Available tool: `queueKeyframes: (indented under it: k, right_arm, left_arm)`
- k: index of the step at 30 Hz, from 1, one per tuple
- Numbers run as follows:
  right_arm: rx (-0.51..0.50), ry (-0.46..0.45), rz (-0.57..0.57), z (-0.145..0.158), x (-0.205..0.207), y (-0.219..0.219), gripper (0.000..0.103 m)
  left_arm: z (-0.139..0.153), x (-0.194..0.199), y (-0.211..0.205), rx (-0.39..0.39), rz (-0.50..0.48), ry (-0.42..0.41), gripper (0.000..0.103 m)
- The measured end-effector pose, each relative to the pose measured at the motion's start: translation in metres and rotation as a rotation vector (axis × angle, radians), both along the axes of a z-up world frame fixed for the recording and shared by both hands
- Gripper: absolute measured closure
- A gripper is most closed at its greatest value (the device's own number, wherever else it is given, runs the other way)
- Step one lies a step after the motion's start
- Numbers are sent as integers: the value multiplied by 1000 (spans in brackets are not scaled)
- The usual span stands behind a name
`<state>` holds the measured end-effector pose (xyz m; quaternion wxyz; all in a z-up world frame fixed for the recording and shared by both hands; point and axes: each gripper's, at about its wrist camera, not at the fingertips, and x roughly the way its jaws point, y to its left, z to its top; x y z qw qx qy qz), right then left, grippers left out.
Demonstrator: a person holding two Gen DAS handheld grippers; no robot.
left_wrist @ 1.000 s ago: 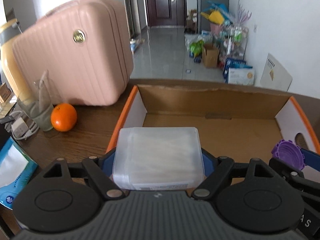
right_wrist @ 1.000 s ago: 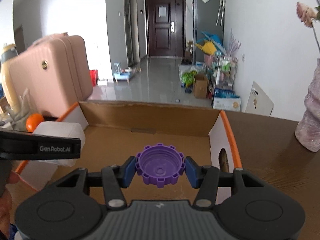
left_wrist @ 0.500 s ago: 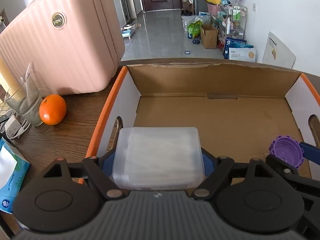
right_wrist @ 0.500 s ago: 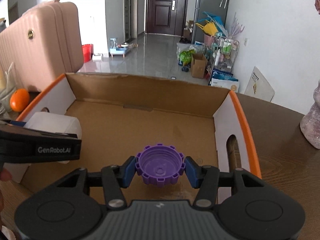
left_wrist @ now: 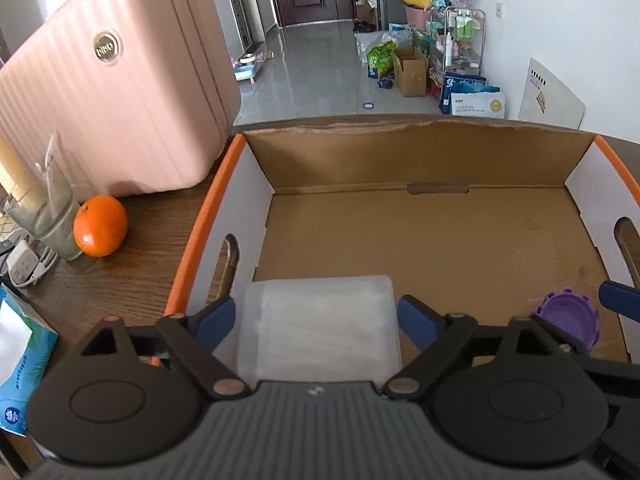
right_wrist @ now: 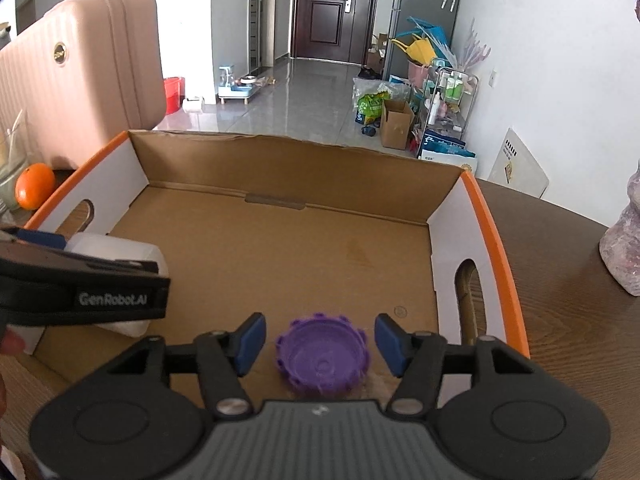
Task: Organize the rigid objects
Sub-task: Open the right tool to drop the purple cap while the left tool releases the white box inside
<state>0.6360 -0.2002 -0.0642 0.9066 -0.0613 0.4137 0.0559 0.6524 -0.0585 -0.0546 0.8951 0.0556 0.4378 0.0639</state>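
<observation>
Item: cardboard box [left_wrist: 436, 240], orange-rimmed, open-topped, standing on the wooden worktop [left_wrist: 132, 276]; taken as landmark for all entries. Contents, near-left corner of the box floor: translucent plastic case [left_wrist: 320, 328], lying flat just inside the left wall. Contents, near-right part of the box floor: purple ridged cap [right_wrist: 322, 362], open side up, close to the right wall with its handle cut-out. Left gripper [left_wrist: 316, 318]: jaws spread, a blue pad standing just off each side of the case, not touching it. Right gripper [right_wrist: 320, 342]: jaws spread, a clear gap between each pad and the cap. Outside the box, to its left: orange [left_wrist: 100, 231], glass, pink suitcase [left_wrist: 112, 100], tissue pack. Step in hand, by judgement: release and withdrawal, both pieces apparently deposited. Handling note: draw each gripper straight back and upward with jaws held wide, so no pad drags the light cap or nudges the case; clear the near wall of the box before turning aside.
</observation>
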Motion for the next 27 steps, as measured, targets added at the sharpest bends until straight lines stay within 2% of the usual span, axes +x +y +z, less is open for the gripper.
queueKeyframes:
  k: [2, 4, 10, 16, 20, 27]
  right_arm:
    - [3, -9, -1, 3, -4, -1, 34]
    - [7, -22, -4, 8, -9, -4, 25]
    - [17, -61, -3, 26, -29, -5, 14]
    - [25, -88, -14, 45, -53, -8, 12]
    - [32, -114, -15, 58, -73, -8, 5]
    - [45, -156, -14, 78, -112, -6, 3]
  left_arm:
    - [5, -4, 0, 3, 1, -20, 2]
    - [10, -8, 2, 0, 2, -32, 1]
    - [27, -25, 8, -8, 10, -59, 0]
    - [47, -50, 15, -31, 11, -100, 0]
    - [59, -69, 16, -39, 4, -126, 0]
    - [75, -109, 25, -81, 6, -172, 0]
